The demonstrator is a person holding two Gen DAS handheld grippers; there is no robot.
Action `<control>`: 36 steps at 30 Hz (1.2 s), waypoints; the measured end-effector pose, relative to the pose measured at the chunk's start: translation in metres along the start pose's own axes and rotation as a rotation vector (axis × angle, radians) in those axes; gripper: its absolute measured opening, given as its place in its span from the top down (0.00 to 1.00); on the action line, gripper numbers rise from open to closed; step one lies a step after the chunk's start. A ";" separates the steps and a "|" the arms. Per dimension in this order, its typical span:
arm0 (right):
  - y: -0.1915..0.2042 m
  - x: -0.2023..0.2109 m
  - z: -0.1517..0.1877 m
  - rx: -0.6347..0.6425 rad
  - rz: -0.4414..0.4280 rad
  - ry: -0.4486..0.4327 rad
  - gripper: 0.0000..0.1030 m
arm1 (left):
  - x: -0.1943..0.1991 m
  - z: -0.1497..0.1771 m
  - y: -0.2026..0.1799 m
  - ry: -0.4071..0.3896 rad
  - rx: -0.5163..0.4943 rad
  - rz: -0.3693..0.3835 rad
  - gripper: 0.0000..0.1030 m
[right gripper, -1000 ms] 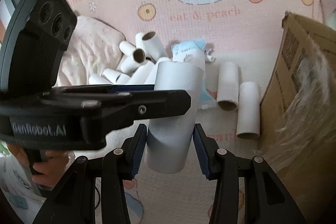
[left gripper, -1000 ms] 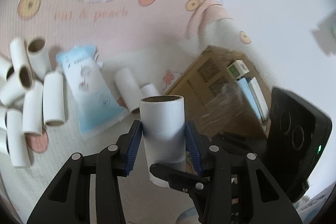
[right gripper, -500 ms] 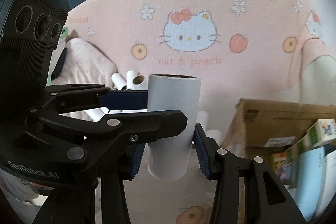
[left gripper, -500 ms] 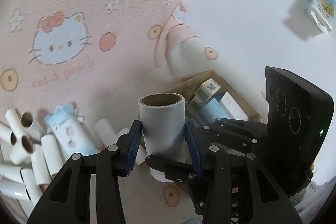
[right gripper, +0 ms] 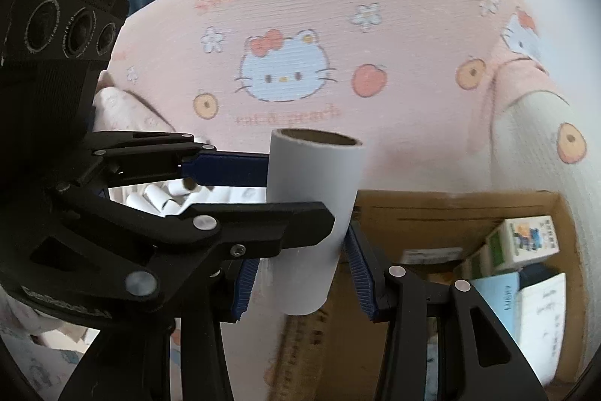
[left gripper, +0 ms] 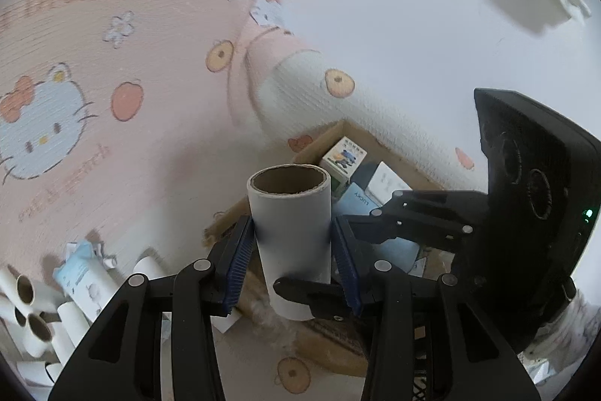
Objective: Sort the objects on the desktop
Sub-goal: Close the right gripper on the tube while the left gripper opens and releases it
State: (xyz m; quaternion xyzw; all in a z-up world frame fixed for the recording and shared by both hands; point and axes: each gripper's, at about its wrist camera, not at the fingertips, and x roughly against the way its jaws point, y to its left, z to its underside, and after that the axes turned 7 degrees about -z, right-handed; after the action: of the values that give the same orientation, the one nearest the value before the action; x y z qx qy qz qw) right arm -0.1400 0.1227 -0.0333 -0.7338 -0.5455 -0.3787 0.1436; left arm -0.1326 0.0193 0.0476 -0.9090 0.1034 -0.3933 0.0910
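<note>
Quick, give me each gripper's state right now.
Left gripper: shut on the cardboard tube.
Right gripper: shut on the same cardboard tube, lower down.

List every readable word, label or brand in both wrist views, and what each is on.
"Sweet Dream": pink blanket, red letters, blurred but legible.
"eat & peach": same blanket, under the cat print; soft.
"LUCKY": light blue box in the cardboard box.
Unreadable: print on the small carton, the cardboard box's panel text, the blue-and-white packet, and the branding on the left gripper body.

upright white cardboard tube (left gripper: 291,232), held over cardboard box (left gripper: 338,352)
</note>
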 end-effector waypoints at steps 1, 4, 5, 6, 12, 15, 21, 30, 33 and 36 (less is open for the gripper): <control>-0.003 0.000 0.002 0.000 0.002 0.005 0.58 | -0.005 -0.002 -0.002 0.014 0.001 0.004 0.55; -0.015 -0.003 0.006 -0.013 0.027 0.041 0.58 | -0.019 -0.006 -0.011 0.072 0.003 0.022 0.55; -0.018 -0.003 0.008 -0.016 0.029 0.047 0.58 | -0.023 -0.006 -0.013 0.088 0.002 0.020 0.55; -0.022 -0.003 0.010 -0.018 0.029 0.049 0.58 | -0.028 -0.007 -0.015 0.105 0.002 0.019 0.55; -0.043 0.003 0.015 -0.069 0.000 0.057 0.59 | -0.050 -0.011 -0.020 0.202 0.045 0.058 0.55; -0.059 0.002 0.019 -0.156 -0.050 0.075 0.60 | -0.057 -0.009 -0.024 0.231 0.054 0.062 0.55; -0.069 0.000 0.030 -0.200 -0.080 0.097 0.60 | -0.068 -0.005 -0.032 0.258 0.041 0.067 0.55; -0.080 -0.012 0.037 -0.267 -0.150 0.150 0.60 | -0.077 -0.003 -0.029 0.299 0.013 0.054 0.55; -0.080 -0.018 0.034 -0.257 -0.143 0.182 0.60 | -0.079 -0.004 -0.025 0.305 0.008 0.050 0.55; -0.083 -0.027 0.032 -0.255 -0.139 0.224 0.60 | -0.084 -0.005 -0.019 0.312 0.009 0.054 0.54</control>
State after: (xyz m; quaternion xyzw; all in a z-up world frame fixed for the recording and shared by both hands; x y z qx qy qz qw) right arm -0.2058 0.1537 -0.0908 -0.6599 -0.5228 -0.5332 0.0830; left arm -0.1904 0.0588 -0.0028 -0.8333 0.1391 -0.5277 0.0884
